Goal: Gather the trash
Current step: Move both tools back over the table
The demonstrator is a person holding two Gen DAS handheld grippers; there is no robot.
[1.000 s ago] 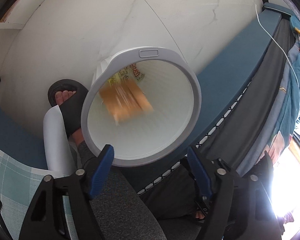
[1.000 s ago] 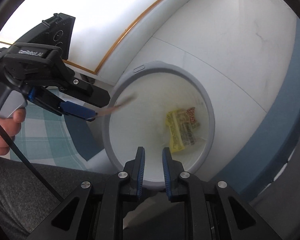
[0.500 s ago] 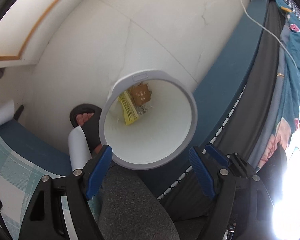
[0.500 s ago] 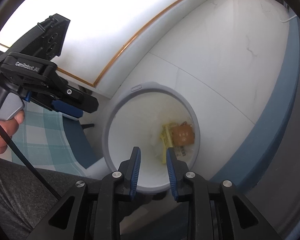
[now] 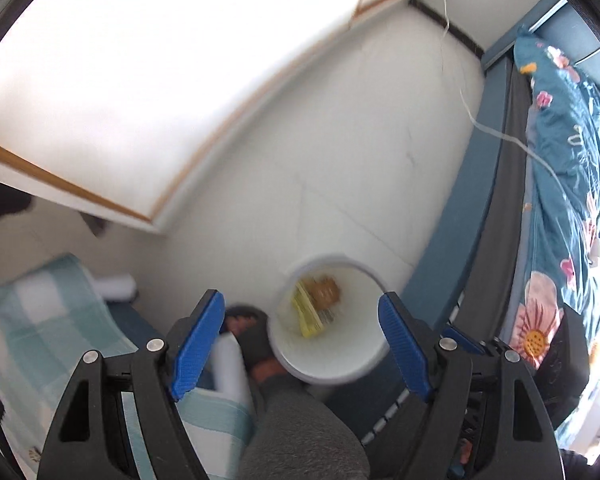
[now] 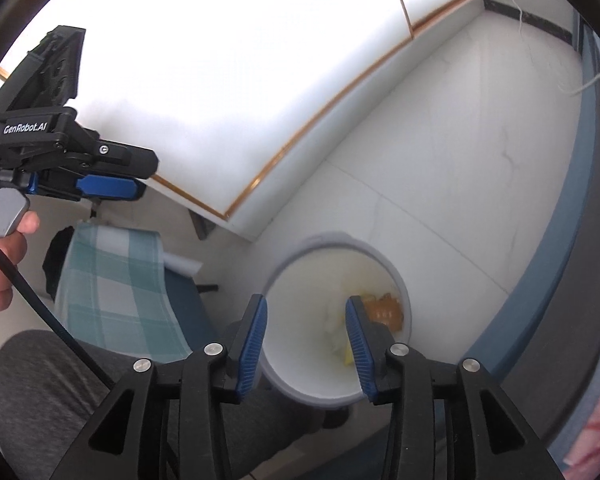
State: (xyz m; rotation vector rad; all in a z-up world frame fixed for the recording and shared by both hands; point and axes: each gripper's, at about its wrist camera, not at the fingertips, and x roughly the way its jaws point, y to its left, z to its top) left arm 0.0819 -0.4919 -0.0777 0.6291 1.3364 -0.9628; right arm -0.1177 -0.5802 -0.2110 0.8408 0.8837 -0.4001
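Drop step looked done: wrappers (image 5: 314, 306) lay in bin (image 5: 370, 354) on floor. Left gripper (image 5: 300, 344) wide open, empty. Right gripper (image 6: 306, 346) just opening, empty. Next: locate remaining trash.

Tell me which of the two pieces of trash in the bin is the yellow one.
In the white bin, it is the long flat yellow wrapper, lying left of the squarish brown packet in the left wrist view.

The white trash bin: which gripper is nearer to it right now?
Right. The right gripper hangs just above the white trash bin, while the left gripper is raised higher, off to the bin's side.
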